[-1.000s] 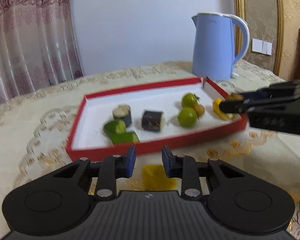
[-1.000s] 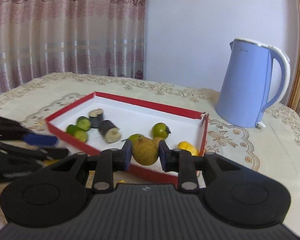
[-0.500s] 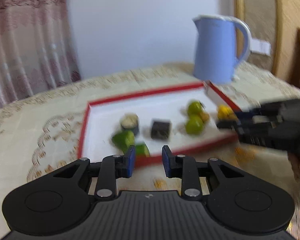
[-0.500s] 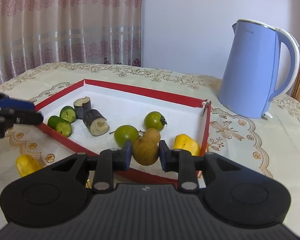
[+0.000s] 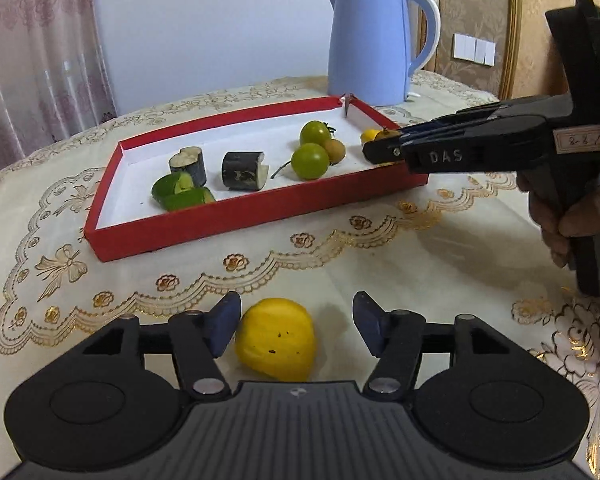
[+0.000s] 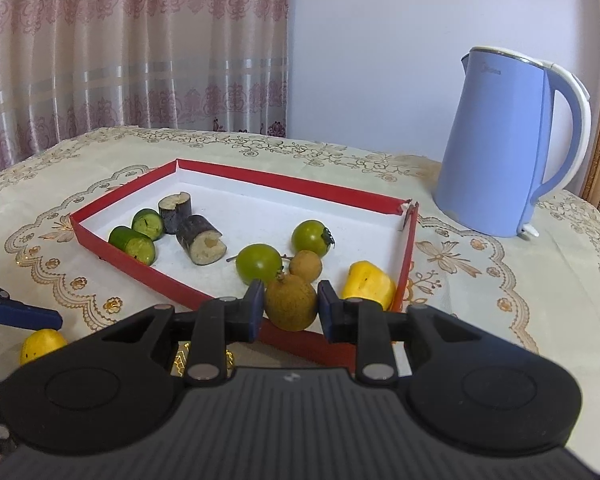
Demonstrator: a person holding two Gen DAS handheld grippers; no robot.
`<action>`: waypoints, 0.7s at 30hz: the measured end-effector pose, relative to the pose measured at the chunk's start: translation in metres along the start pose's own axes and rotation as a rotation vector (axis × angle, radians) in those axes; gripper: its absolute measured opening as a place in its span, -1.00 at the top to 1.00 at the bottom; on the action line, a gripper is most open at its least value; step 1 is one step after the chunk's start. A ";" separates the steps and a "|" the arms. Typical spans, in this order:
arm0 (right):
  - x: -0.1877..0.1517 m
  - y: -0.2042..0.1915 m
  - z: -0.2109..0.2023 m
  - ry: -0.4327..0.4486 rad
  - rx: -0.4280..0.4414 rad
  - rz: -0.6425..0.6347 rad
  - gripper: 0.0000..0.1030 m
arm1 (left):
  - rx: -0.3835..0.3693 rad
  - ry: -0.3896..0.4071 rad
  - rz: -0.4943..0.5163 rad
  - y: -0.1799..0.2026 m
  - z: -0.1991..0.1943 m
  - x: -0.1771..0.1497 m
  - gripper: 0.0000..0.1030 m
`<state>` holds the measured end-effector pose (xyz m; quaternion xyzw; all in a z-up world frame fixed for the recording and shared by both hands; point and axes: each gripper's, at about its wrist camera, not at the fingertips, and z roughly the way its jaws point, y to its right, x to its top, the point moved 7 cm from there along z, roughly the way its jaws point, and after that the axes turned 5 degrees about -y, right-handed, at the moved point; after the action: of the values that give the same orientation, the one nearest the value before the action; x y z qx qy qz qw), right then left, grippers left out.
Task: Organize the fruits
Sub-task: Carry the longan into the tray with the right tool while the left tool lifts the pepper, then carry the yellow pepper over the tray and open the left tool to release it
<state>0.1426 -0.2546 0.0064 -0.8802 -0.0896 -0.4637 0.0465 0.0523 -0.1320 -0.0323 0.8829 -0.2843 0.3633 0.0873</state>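
A red tray (image 5: 228,216) (image 6: 284,182) holds two green tomatoes (image 6: 259,263), a small brown fruit (image 6: 305,265), a yellow piece (image 6: 367,285), cucumber chunks (image 6: 133,242) and eggplant chunks (image 6: 201,239). My right gripper (image 6: 288,306) is shut on a brown longan-like fruit (image 6: 290,303) over the tray's near right corner; it also shows in the left wrist view (image 5: 380,152). My left gripper (image 5: 296,328) is open around a yellow fruit piece (image 5: 276,338) lying on the tablecloth in front of the tray; that piece also shows in the right wrist view (image 6: 40,345).
A blue electric kettle (image 5: 370,48) (image 6: 504,148) stands behind the tray's far right corner. The table has a cream embroidered cloth (image 5: 340,248). Curtains hang at the left, a wall and gilded panel at the right.
My left gripper has opened wider and dropped low around the yellow piece on the cloth. My right gripper has carried the brown fruit a little further over the tray's near corner.
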 end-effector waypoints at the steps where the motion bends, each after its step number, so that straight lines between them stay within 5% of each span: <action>1: 0.000 0.000 0.000 0.000 -0.001 -0.001 0.49 | -0.002 -0.010 -0.004 -0.001 0.001 -0.003 -0.19; 9: -0.001 -0.005 -0.002 -0.006 0.004 -0.017 0.49 | 0.005 -0.028 -0.057 -0.017 0.000 -0.014 -0.17; 14: -0.001 -0.007 -0.003 -0.007 0.001 -0.020 0.49 | 0.007 -0.020 -0.070 -0.023 -0.003 -0.015 0.28; 21: 0.003 -0.006 -0.003 0.006 -0.003 -0.018 0.49 | 0.007 -0.012 -0.088 -0.023 -0.004 -0.010 0.29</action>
<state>0.1405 -0.2493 0.0104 -0.8781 -0.0968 -0.4667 0.0410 0.0569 -0.1076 -0.0351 0.8971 -0.2442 0.3550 0.0983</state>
